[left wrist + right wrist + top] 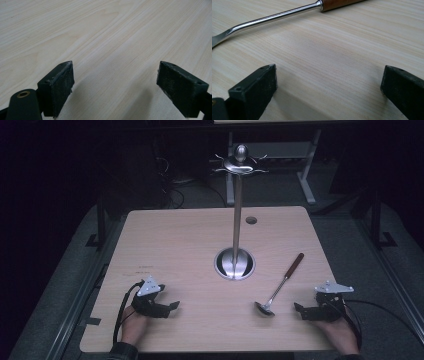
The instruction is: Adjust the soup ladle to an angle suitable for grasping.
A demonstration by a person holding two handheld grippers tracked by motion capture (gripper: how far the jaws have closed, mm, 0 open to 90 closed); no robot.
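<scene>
Ladle, steel with wooden handle: lies flat on the table, right of the utensil stand. Right tool: jaws wide apart, empty, near the ladle's bowl. Left tool: jaws wide apart, empty, well apart from the ladle.

Pale wood-grain table, brown-handled silver ladle, black tongs

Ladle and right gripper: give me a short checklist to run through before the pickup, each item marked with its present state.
1. Right gripper jaws open: ok.
2. Left gripper open, holding nothing: ok.
3. Ladle lying flat on the table, free of both grippers: ok.
4. Ladle shaft between the right jaws: not ok, it lies ahead of them.
5. Stand upright, hooks free: ok.
6. Hanging hole in the ladle handle: cannot tell.
</scene>
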